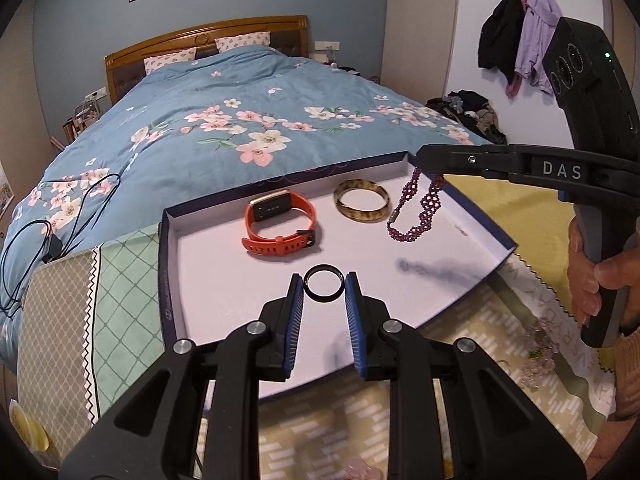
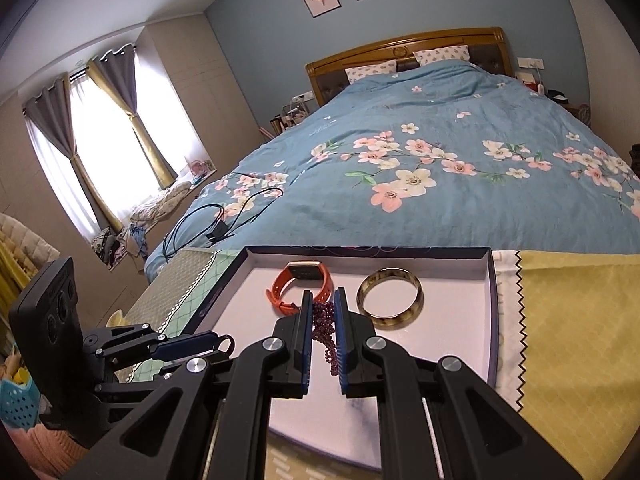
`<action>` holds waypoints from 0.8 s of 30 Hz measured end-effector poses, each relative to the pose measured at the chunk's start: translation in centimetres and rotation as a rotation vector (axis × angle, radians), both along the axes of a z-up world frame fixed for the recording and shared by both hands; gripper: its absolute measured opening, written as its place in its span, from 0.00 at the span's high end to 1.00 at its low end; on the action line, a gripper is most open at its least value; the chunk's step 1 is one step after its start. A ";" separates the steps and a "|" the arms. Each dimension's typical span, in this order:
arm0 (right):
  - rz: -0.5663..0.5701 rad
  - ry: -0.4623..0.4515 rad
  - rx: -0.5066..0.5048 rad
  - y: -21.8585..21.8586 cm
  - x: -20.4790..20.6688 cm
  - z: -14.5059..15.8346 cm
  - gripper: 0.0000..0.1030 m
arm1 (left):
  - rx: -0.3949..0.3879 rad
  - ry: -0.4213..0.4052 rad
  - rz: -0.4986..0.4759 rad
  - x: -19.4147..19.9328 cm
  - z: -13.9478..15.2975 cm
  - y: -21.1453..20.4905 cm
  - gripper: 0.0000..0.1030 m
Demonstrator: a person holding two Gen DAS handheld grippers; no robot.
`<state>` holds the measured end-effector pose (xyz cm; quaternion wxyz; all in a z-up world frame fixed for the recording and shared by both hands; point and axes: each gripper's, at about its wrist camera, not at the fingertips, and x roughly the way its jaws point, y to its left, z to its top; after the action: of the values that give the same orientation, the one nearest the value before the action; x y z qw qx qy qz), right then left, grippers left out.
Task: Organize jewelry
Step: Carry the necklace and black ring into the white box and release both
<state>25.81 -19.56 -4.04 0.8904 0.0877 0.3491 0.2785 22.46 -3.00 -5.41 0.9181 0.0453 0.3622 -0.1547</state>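
- The left gripper (image 1: 324, 284) holds a dark ring (image 1: 323, 283) between its blue pads, its jaws clamped on the ring's two sides, above the white floor of a shallow dark-rimmed box tray (image 1: 208, 264).
- The right gripper (image 2: 324, 322), jaws closed nearly together, pinches a purple beaded bracelet (image 2: 325, 326); in the left wrist view the beaded strand (image 1: 418, 208) hangs from the gripper's tips (image 1: 420, 159) over the tray's far right part, its metal clasp at the loose end.
- An orange smartwatch (image 1: 280, 220) lies in the tray's far half, strap buckled into a loop.
- A mottled amber bangle (image 1: 362, 201) lies flat just right of the watch, apart from it; in the left wrist view the hanging beads fall just beside it.
- The tray (image 2: 493, 304) rests on patterned cloths (image 2: 576, 320), yellow to the right and green to the left, at the foot of a bed with a blue floral duvet (image 2: 440, 128).
- A person's hand (image 1: 592, 280) grips the right tool's handle at the frame's right edge.
- Black cables (image 2: 224, 216) trail across the duvet's near corner.
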 end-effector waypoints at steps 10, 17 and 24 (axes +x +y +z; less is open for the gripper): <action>-0.016 0.043 0.043 1.0 1.6 -0.9 0.91 | 0.019 0.026 0.021 1.7 -1.1 0.5 0.79; -0.053 0.094 0.045 0.8 2.7 -2.4 0.91 | 0.029 0.040 0.029 2.4 -1.8 0.6 0.79; -0.099 0.136 0.038 -0.5 3.4 -3.6 0.91 | 0.049 0.057 0.026 3.4 -2.5 0.4 0.79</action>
<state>29.24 -20.04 -7.60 0.8754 0.1405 0.3988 0.2342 25.90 -2.62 -7.89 0.9078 0.0587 0.3926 -0.1351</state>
